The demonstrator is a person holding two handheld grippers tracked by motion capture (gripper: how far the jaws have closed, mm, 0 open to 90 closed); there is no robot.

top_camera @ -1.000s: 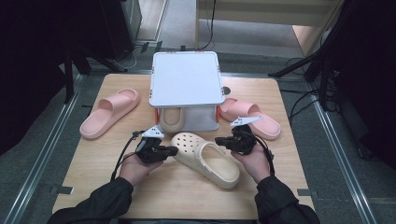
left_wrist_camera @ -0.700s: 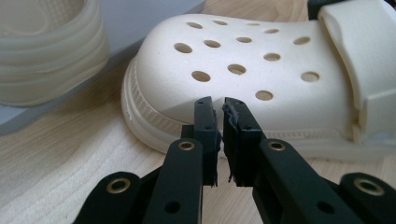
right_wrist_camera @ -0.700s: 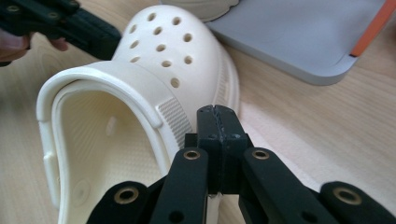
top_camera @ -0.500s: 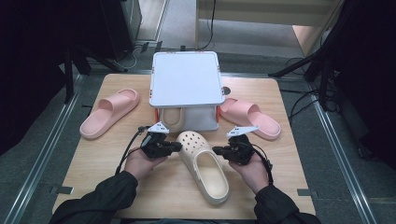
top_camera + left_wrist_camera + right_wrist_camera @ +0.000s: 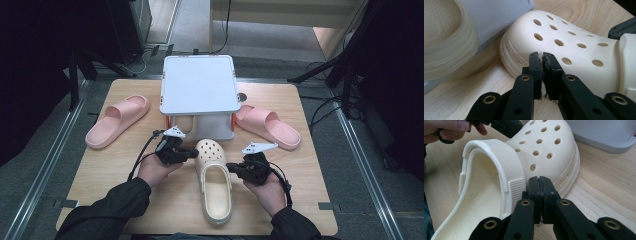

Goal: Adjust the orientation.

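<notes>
Nearest the person, a cream clog [image 5: 214, 182] lies on the table [image 5: 310, 200], heel toward the near edge and holed toe pointing at the box [image 5: 199, 90]. It sits between the two hands, roughly midway across the table.

The left gripper [image 5: 192, 151] meets the clog's toe from the left side. In the left gripper view its jaws are pressed together with nothing between them, tips resting against the holed upper of the clog [image 5: 574, 47] (frayed pad lining shows in the seam). The right gripper [image 5: 229, 166] comes in from the other side, level with the strap hinge. Its jaws are likewise closed tight and empty, tips against the clog [image 5: 541, 147] where the ridged strap end joins the upper. In that same view the left hand [image 5: 451, 130] and its gripper sit beyond the clog's far side.

Farther back stands the box, a raised white container with a flat lid, just past the clog's toe. A second pale shoe [image 5: 446, 37] lies beneath it. A pink slide [image 5: 117, 120] rests left of the box and another pink slide [image 5: 268, 126] right of it, each well apart from the clog.
</notes>
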